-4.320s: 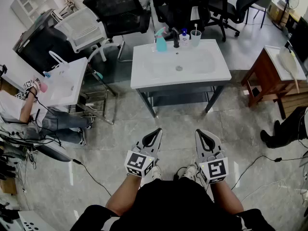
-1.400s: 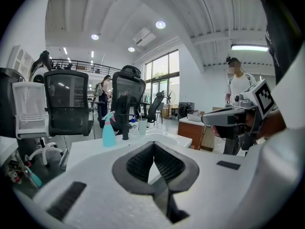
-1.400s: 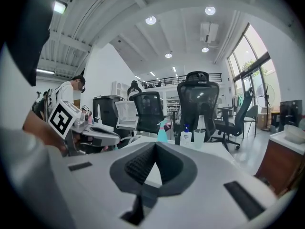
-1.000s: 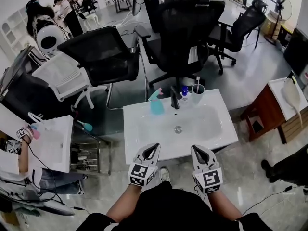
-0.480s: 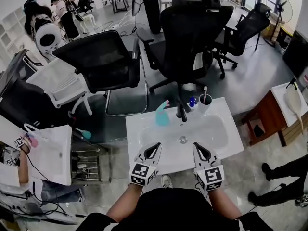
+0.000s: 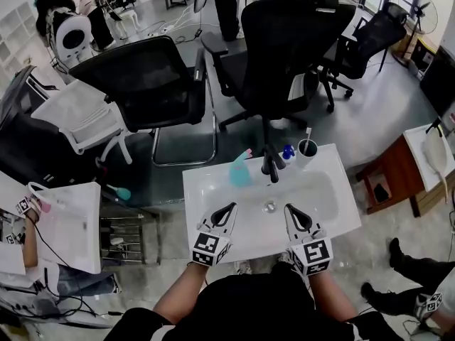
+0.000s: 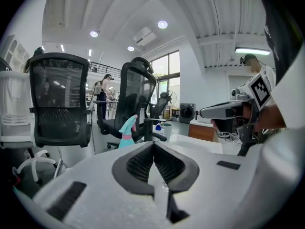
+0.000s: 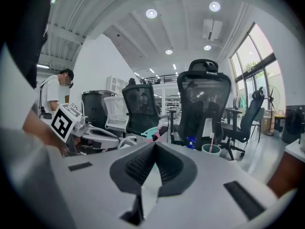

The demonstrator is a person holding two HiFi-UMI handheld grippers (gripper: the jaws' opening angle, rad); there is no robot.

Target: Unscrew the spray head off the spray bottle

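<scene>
Closer to the sink (image 6: 206, 190) than a second ago, the left gripper (image 6: 229, 209) and right gripper (image 6: 290, 209) hover closed and empty, with the upright spray bottle (image 6: 239, 170) ahead at the back rim, nearer the left.

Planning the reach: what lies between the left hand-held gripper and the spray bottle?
In the head view, only bare sink separates the left hand-held gripper from the spray bottle.
</scene>
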